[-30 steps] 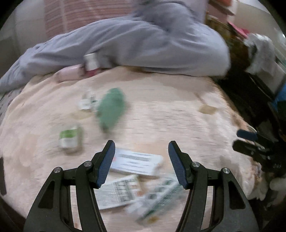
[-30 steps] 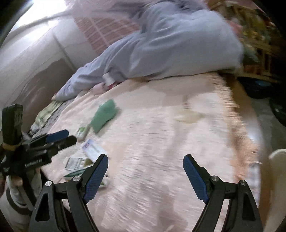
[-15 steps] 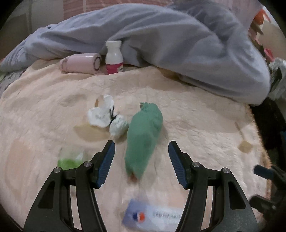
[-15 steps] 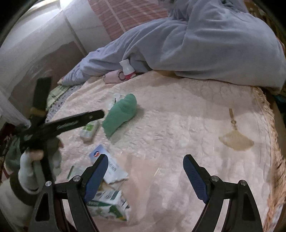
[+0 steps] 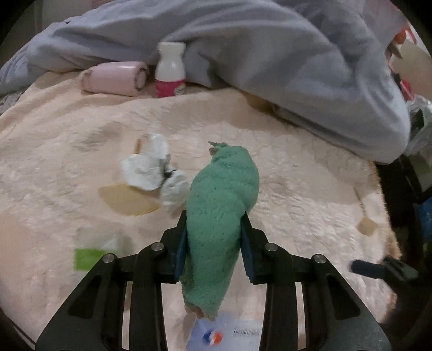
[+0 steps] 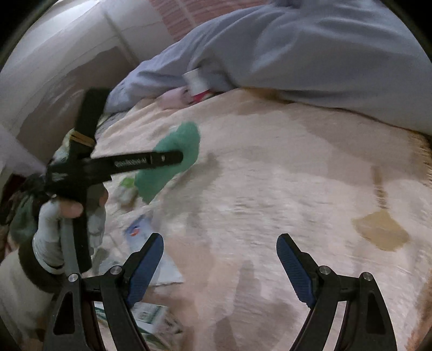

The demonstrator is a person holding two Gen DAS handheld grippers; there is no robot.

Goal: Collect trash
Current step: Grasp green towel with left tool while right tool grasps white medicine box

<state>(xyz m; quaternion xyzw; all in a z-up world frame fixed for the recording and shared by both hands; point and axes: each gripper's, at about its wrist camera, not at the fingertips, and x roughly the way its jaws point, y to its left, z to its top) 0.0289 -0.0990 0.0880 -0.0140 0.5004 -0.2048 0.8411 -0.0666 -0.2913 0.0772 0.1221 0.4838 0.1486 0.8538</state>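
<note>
We are working over a bed covered with a peach blanket (image 5: 297,172) that has a pressed pattern and some tan fan shapes on it. A grey-blue quilt (image 5: 270,59) is lying in a heap along the far side of the bed. In front of the quilt a small white bottle with a pink label (image 5: 170,73) is standing upright, and just beside it a pink roll (image 5: 116,78) is lying on its side. In the right wrist view we are seeing a pale wall (image 6: 54,67) and a striped cloth (image 6: 183,16) behind the bed.

The left gripper (image 5: 213,240) has just been closing, and its blue pads (image 5: 181,245) are now pressing on both sides of the green fluffy cloth (image 5: 221,205), so it is gripping it. The cloth is lying lengthwise between the fingers, its far end reaching out over the blanket and its near end hanging toward the camera. Just to the left of it, crumpled white tissues (image 5: 151,167) are resting on the blanket. A blurred green and white packet (image 5: 91,253) is lying further left, and a white and blue box (image 5: 226,334) is under the near end of the cloth.

The right gripper (image 6: 220,267) is standing wide apart over bare blanket, with nothing between its fingers. The cloth is well to its left.
</note>
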